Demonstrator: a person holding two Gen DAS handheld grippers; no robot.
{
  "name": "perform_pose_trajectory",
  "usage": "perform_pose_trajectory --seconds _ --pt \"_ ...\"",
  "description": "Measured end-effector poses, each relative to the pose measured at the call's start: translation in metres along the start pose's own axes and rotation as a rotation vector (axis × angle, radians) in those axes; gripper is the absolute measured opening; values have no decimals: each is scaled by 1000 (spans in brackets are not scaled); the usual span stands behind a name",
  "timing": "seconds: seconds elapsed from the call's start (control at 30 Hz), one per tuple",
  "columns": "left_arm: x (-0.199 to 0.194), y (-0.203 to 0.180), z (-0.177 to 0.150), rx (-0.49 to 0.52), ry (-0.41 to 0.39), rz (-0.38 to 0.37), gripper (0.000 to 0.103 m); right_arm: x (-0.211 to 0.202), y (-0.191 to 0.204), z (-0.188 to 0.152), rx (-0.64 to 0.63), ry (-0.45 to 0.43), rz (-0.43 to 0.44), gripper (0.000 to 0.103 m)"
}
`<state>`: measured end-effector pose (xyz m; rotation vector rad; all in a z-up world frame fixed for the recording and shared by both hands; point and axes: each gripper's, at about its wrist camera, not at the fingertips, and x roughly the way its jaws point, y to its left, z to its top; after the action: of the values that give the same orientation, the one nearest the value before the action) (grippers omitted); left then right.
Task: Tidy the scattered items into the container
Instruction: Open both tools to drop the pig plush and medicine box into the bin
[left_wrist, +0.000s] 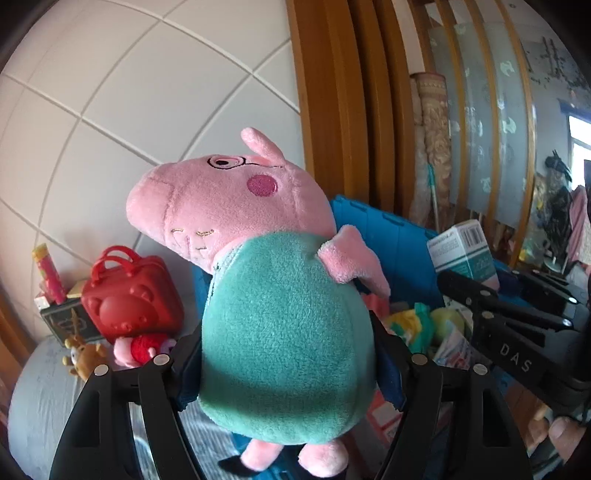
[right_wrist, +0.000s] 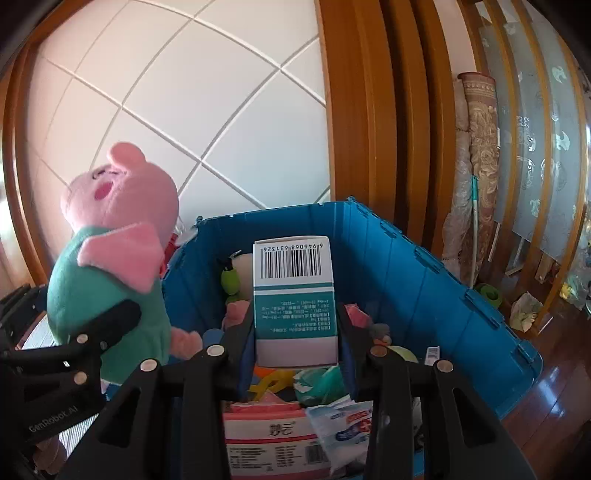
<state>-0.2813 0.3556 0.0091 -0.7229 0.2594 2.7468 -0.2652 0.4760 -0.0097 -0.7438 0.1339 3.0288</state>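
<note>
A pink pig plush (left_wrist: 280, 332) in a teal dress hangs upright in my left gripper (left_wrist: 284, 350), whose pads press its belly from both sides. In the right wrist view the same pig plush (right_wrist: 110, 258) floats just left of the blue container (right_wrist: 424, 295), with one left finger (right_wrist: 118, 314) across its body. My right gripper (right_wrist: 295, 332) is shut on a white and teal box (right_wrist: 293, 295) with a barcode on top, held over the container's inside. That box (left_wrist: 465, 251) also shows at the right of the left wrist view, in front of the container's wall (left_wrist: 388, 236).
The container holds a pink-labelled carton (right_wrist: 266, 432), a plastic packet (right_wrist: 343, 424) and soft toys. A red toy case (left_wrist: 129, 299), a small deer plush (left_wrist: 85, 354) and a small red-clad doll (left_wrist: 144, 345) lie to the left. Rolled rugs (right_wrist: 476, 166) lean by the wooden door frame.
</note>
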Motion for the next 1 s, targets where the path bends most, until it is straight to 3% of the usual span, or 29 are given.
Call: perform_pose_trajectory --seconds 0.2,0.33,0.8,0.87,0.9,0.93,1.0 --pt "24 -26 -4 24 57 15 79 13 -26 -9 16 37 6 37" --pt "16 -23 -5 24 26 56 82 23 -33 -14 20 56 16 37" --pt "5 3 -21 -50 48 92 86 32 -18 -13 -23 74 73 38" --pt "3 7 -23 -56 48 100 86 31 -15 -13 -25 75 69 52" --pt "1 8 -25 -59 48 102 86 30 -14 -13 -25 74 65 69" --pt "0 10 -26 -63 48 104 87 29 -12 -14 -28 71 61 78" --pt "-2 14 -28 -69 49 107 87 27 -8 -14 -35 70 63 78"
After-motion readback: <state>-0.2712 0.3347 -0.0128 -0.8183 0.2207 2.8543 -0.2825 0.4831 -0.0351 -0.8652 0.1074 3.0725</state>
